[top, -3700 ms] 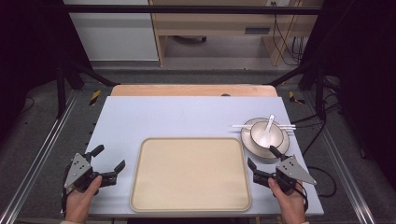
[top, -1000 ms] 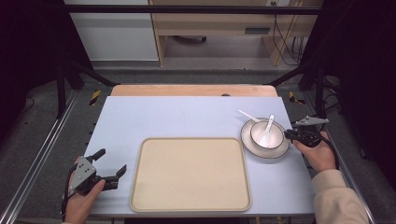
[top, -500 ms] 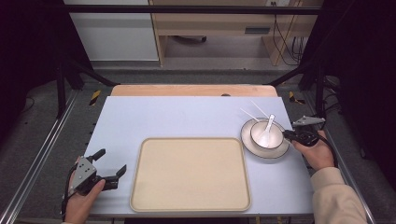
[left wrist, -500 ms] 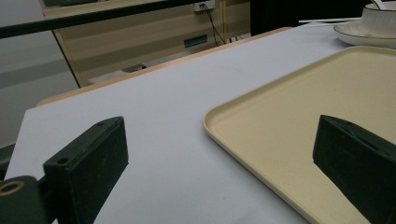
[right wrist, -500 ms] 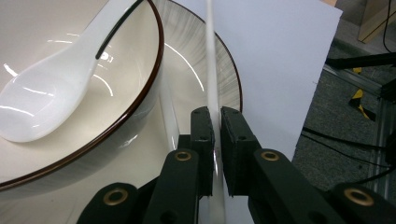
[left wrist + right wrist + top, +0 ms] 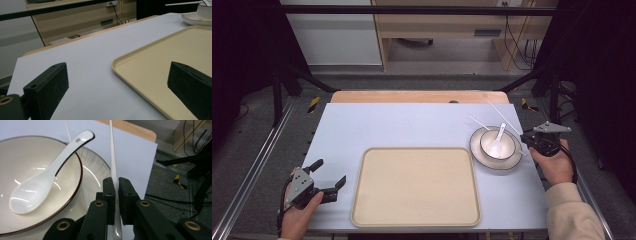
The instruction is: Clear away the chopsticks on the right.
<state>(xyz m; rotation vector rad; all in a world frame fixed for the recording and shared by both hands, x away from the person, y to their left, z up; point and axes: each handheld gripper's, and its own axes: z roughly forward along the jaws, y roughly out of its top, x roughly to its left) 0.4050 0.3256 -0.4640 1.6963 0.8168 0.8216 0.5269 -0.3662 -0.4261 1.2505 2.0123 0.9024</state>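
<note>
Right gripper (image 6: 116, 195): held at the right edge of the table (image 6: 412, 125), jaws clenched on a white chopstick (image 6: 112, 170). The stick ran forward from between the jaws, over the plate rim and out above the table surface; in the high view this chopstick (image 6: 504, 120) slanted up and away from the right gripper (image 6: 532, 141).

Left gripper (image 6: 117, 95): held at the near left corner of the table, jaws spread wide apart with nothing between them. In the high view the left gripper (image 6: 329, 177) sat just left of the tray, pointing toward it.

Second white chopstick (image 6: 479, 123): lay across the far rim of the plate, apart from the first.

Bowl (image 6: 32, 190): cream with a dark rim, stood on a ribbed plate (image 6: 96, 172) at the right side of the table, just beside the right gripper.

White spoon (image 6: 47, 177): rested in the bowl, handle leaning over the rim.

Tray (image 6: 414, 185): beige, rectangular, bare, at the near centre of the table between the grippers; plate just beside its far right corner.
</note>
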